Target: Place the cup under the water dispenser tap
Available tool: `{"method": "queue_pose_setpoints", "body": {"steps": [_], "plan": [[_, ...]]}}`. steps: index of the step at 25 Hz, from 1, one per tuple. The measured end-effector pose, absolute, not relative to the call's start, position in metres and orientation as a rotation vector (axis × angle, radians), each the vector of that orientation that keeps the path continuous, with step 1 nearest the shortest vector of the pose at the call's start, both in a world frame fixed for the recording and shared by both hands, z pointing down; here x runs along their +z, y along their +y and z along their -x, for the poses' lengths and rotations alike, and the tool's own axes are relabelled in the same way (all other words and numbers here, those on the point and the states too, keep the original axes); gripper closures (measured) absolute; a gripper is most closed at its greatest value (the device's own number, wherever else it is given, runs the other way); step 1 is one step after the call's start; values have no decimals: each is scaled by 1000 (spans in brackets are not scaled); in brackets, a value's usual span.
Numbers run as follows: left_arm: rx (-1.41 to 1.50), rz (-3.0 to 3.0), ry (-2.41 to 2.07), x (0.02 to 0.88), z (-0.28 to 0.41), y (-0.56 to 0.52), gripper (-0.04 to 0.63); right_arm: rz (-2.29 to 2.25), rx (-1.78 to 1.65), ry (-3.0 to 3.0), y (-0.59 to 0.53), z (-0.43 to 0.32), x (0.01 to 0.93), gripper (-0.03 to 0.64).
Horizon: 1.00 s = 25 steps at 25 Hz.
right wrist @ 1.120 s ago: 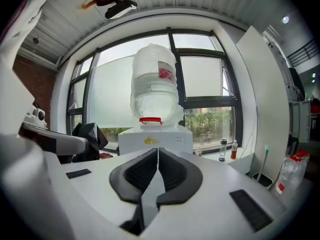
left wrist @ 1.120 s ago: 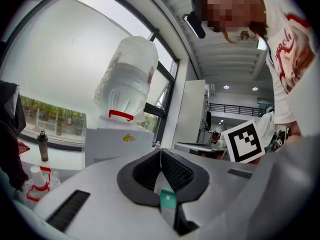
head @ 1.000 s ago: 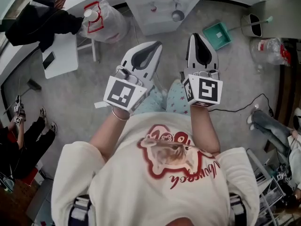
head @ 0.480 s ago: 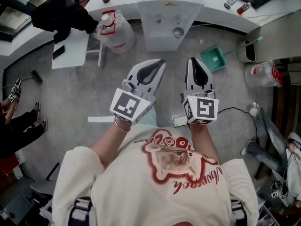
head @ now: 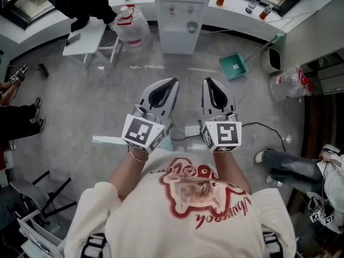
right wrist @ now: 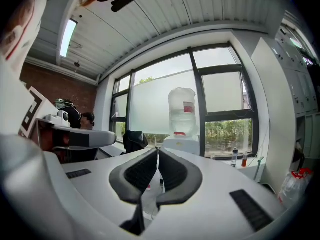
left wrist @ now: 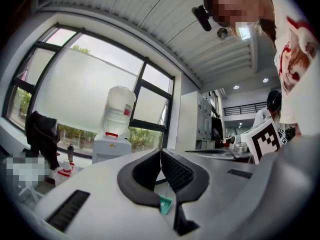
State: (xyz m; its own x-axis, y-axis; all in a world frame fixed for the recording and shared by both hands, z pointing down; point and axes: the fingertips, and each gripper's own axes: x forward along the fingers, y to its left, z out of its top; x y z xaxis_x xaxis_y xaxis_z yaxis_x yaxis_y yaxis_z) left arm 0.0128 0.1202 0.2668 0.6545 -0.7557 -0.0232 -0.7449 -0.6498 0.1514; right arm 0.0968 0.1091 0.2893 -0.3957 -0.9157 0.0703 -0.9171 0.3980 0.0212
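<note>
The white water dispenser (head: 181, 15) stands against the far wall, with a round grey cup (head: 192, 27) on its front ledge below the taps. Both grippers are held side by side over the floor, well short of it, pointing level towards it. My left gripper (head: 171, 83) is shut and holds nothing. My right gripper (head: 207, 81) is likewise shut and empty. In the left gripper view the dispenser (left wrist: 112, 146) and its bottle (left wrist: 119, 109) rise left of the closed jaw tips (left wrist: 161, 151). In the right gripper view the dispenser (right wrist: 182, 143) stands just behind the closed tips (right wrist: 158, 150).
A green dustpan (head: 233, 66) lies on the floor right of the dispenser. A white table (head: 88, 36) with dark clothing and a plastic bag (head: 131, 23) stand to its left. A power strip (head: 192, 129) lies between the grippers. People's legs (head: 16, 117) show at both sides.
The dispenser now looks smaller, with more bare floor between it and the grippers. The power strip has come into sight. Both grippers have stayed shut and side by side.
</note>
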Motion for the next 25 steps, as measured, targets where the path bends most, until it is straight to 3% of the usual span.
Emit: {"method": "queue_pose_setpoints", "body": {"steps": [10, 25], "plan": [[-124, -2740, -1313, 234, 15, 225, 572, -1692, 49, -2610, 202, -83, 261, 588], [-67, -2773, -1165, 257, 78, 380, 572, -1801, 77, -2558, 371, -18, 266, 588]]}}
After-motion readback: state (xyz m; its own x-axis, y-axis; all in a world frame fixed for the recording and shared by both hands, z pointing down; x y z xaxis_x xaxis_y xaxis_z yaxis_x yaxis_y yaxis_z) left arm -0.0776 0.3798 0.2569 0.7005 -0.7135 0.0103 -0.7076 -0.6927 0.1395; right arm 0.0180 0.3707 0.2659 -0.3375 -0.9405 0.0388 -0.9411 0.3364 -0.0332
